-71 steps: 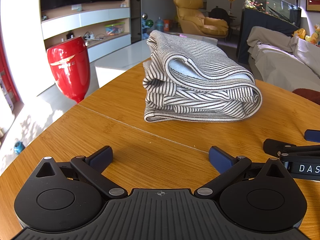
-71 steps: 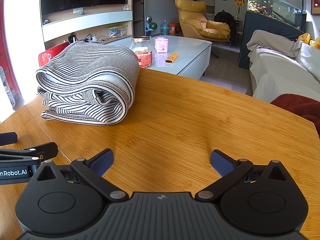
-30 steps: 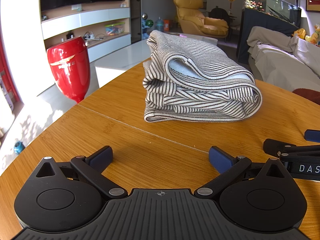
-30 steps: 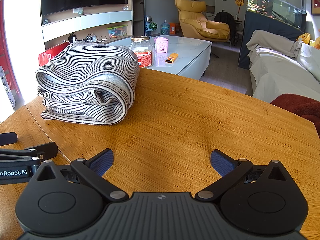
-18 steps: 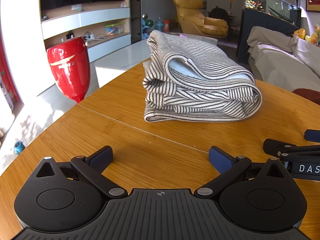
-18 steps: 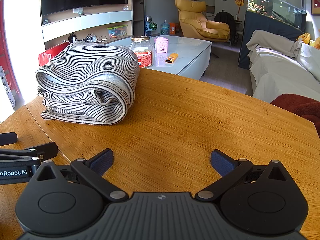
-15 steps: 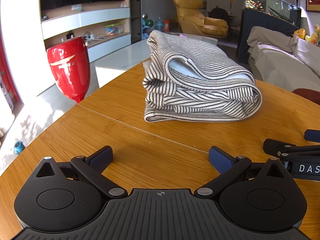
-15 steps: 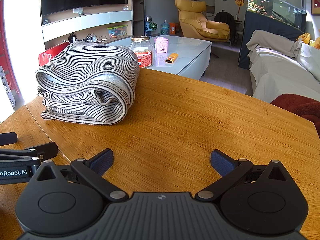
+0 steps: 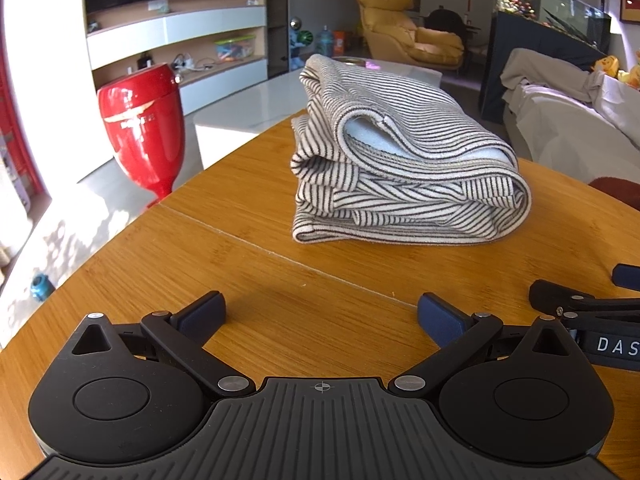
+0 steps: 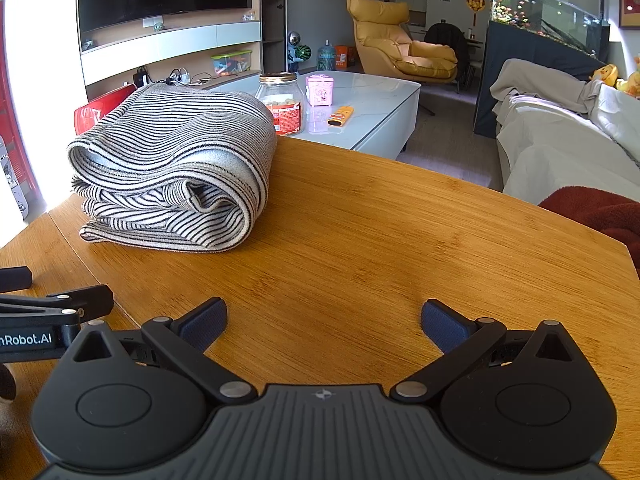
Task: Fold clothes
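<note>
A black-and-white striped garment (image 9: 404,168) lies folded in a thick stack on the wooden table (image 9: 248,280); in the right wrist view the same stack (image 10: 176,172) sits at the left. My left gripper (image 9: 320,314) rests low over the table, short of the stack, open with nothing between its blue pads. My right gripper (image 10: 324,318) is also open and empty, with the stack off to its front left. Each gripper's side shows at the edge of the other's view.
A red goblet-shaped stool (image 9: 142,128) stands on the floor left of the table. Beyond the far edge is a white coffee table (image 10: 372,100) with a jar (image 10: 282,102), a pink box and an orange item. A covered sofa (image 10: 560,136) and a dark red cloth (image 10: 596,212) lie right.
</note>
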